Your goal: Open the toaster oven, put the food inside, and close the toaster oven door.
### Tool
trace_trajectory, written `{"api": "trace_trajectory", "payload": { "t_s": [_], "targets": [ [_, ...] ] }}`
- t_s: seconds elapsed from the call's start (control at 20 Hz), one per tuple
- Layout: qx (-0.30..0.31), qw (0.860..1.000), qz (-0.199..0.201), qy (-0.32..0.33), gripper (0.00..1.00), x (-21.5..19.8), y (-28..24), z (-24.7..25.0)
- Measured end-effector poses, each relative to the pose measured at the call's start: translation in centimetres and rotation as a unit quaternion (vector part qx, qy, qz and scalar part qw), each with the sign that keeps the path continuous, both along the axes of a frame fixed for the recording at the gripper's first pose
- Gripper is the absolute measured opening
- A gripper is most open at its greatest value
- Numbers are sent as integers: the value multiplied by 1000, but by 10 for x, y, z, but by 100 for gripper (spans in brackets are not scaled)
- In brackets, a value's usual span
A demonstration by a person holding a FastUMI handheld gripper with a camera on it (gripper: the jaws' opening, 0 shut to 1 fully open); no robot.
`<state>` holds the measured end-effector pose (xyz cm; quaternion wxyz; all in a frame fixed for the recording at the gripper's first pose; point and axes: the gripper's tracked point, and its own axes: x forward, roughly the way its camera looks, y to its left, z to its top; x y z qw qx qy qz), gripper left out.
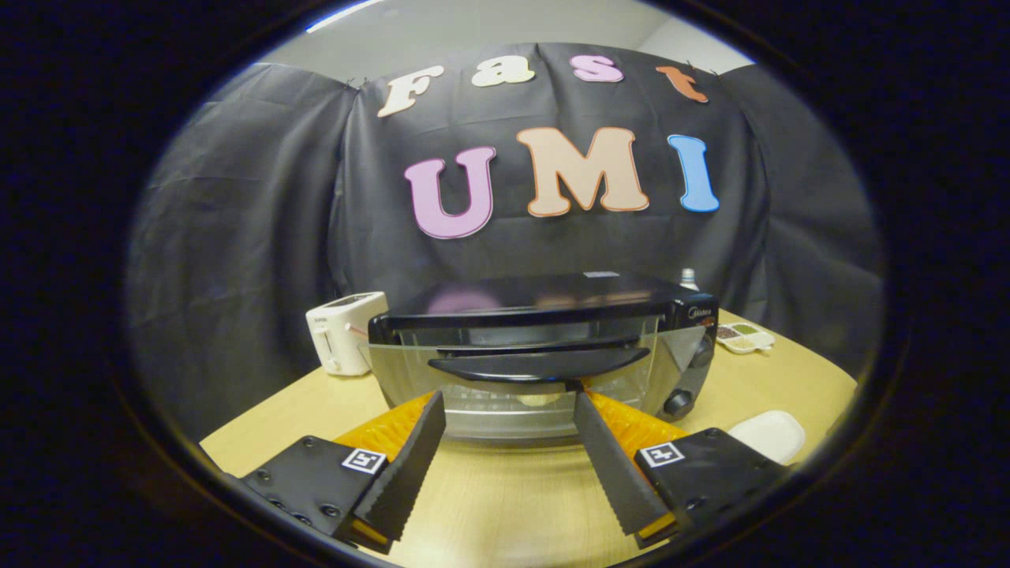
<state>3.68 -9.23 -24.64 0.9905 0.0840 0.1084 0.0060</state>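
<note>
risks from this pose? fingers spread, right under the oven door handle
1. The gripper is open just below the door handle; a push from here could slip off the handle and hit the glass door.
2. The toaster oven stands free on the table; a hard push may slide it back.
3. The white dish beside the right finger could get bumped.

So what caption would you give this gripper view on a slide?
Open gripper reaching toward the curved black handle of a black glass-door toaster oven on a light wooden table, white toaster behind.
</note>
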Motion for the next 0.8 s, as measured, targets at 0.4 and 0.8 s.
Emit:
{"api": "trace_trajectory", "payload": {
  "t_s": [0.4,0.8],
  "targets": [
    [-22,999,-7,-46,100,20,-22,39],
    [-25,999,-22,-37,100,5,-22,82]
  ]
}}
